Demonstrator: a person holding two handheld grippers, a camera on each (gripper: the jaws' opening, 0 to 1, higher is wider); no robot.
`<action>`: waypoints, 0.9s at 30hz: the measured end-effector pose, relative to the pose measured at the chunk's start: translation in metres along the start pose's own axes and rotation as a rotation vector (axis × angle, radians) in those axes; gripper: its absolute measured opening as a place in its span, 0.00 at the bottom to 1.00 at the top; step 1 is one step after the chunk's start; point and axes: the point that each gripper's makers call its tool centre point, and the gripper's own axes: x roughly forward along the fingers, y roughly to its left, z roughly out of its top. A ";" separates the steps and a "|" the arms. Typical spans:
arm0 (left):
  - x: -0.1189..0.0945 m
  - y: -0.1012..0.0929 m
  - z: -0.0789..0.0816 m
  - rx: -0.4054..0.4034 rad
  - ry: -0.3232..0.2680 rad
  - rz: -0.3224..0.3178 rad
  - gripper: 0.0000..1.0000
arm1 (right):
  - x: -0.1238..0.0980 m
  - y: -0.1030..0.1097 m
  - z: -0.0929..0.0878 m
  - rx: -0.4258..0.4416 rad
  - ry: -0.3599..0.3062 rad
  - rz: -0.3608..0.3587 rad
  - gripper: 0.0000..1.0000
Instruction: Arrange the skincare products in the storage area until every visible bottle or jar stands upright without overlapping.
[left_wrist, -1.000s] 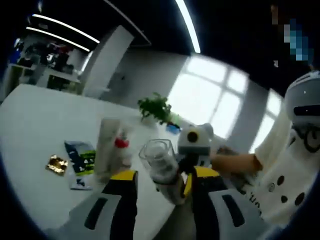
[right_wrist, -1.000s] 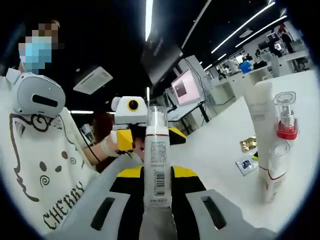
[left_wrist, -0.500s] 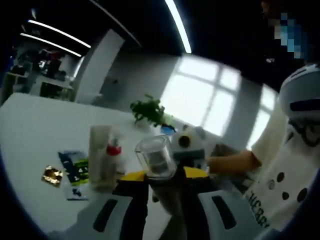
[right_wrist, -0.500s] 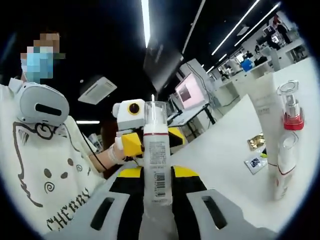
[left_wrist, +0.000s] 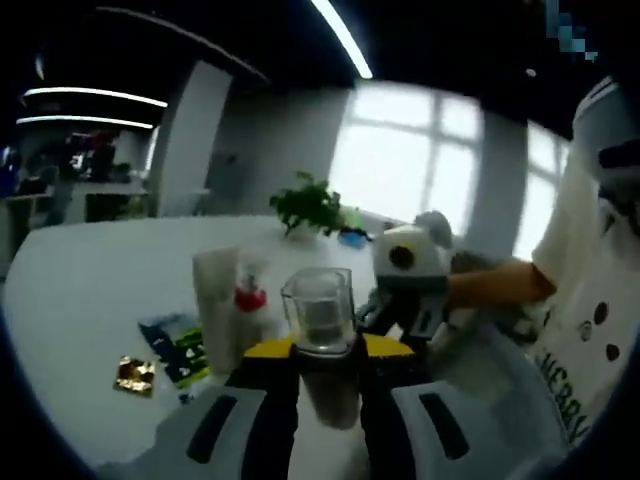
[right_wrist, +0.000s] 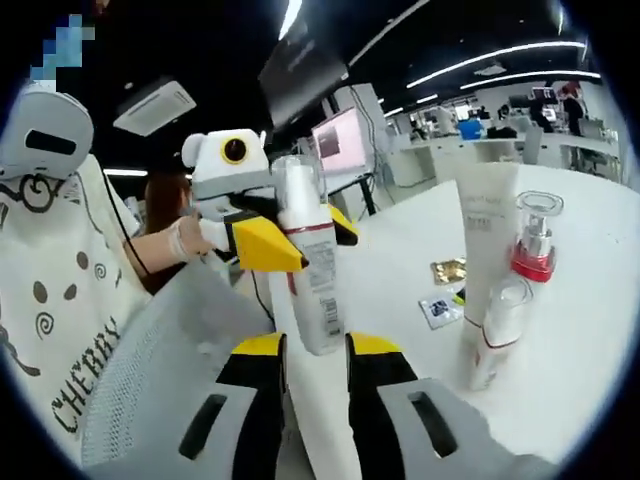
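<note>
Left gripper view: my left tongs (left_wrist: 322, 365) are pinching the white pump bottle (left_wrist: 322, 340) between their yellow-tipped jaws, clear cap end toward the camera. My right tongs (left_wrist: 400, 312) sit just beyond, at the bottle's far end. On the white worktop (left_wrist: 90, 290) to the left stand a white tube (left_wrist: 215, 305) and a red-collared pump bottle (left_wrist: 250, 300), close together. A blue-green sachet (left_wrist: 180, 345) and a gold packet (left_wrist: 133, 374) lie flat nearby. A potted plant (left_wrist: 310, 205) sits at the far edge.

Right gripper view: my right tongs (right_wrist: 314, 360) stand spread, the bottle's base between the jaws without clear contact. The bottle leans left, gripped near its cap by the left tongs. The tube, red-collared bottle and a smaller white bottle (right_wrist: 495, 335) stand upright at right.
</note>
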 end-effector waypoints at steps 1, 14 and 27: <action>0.001 0.003 -0.003 0.016 0.015 0.011 0.19 | -0.003 -0.003 0.000 -0.010 0.006 -0.021 0.20; 0.030 0.005 -0.032 0.143 0.116 0.035 0.19 | -0.022 -0.028 0.041 0.054 -0.160 -0.284 0.23; 0.044 0.000 -0.032 0.171 0.107 -0.017 0.19 | -0.002 -0.038 0.053 -0.001 -0.183 -0.335 0.25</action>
